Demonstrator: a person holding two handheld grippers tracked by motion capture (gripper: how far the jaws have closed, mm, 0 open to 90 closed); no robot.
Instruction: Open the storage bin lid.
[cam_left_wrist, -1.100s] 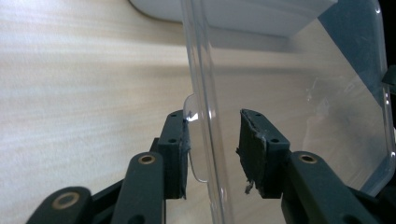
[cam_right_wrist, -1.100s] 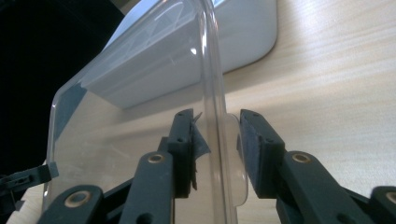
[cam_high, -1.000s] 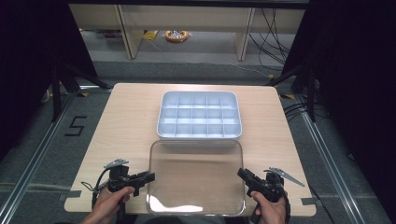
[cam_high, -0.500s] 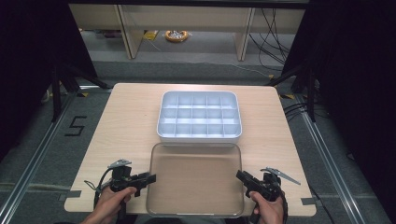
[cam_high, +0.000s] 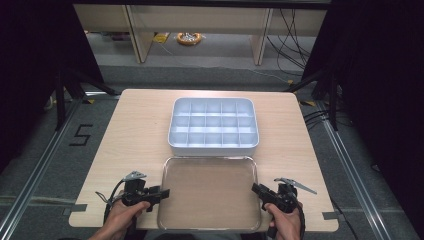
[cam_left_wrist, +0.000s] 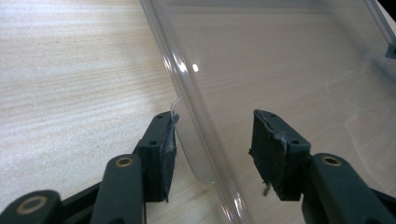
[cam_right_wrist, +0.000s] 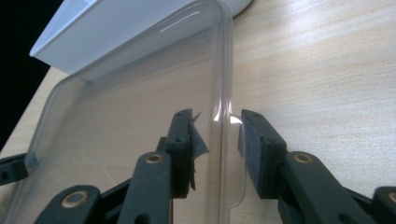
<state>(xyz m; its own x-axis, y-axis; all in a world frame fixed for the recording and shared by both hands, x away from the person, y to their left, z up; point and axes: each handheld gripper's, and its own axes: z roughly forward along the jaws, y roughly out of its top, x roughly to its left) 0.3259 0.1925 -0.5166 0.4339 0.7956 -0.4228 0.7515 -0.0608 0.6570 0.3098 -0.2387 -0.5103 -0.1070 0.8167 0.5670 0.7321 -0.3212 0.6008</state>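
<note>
at the near edge of the table (cam_high: 125, 130) the person's two hands hold the two grippers, one at each side of a clear plastic lid (cam_high: 209, 192) that lies flat on the wood. the left gripper (cam_high: 162, 192) is at the lid's left rim. its jaws have just been opening, and in the left gripper view (cam_left_wrist: 212, 140) they stand apart with the rim of the lid (cam_left_wrist: 280, 70) between them; the left pad is close to the small tab on the rim and the right pad is over the clear sheet, without pressing on it. the right gripper (cam_high: 255, 189) is at the lid's right rim. in the right gripper view (cam_right_wrist: 215, 135) its jaws stand on both sides of the rim, close around it and nearly together; i cannot tell if the pads really press on the lid (cam_right_wrist: 140, 102). behind the lid, just beside its far edge, a white box (cam_high: 214, 125) with many small square compartments sits in the middle of the table. farther away, on the floor, there is a yellow coil (cam_high: 189, 38) between the wooden legs.
</note>
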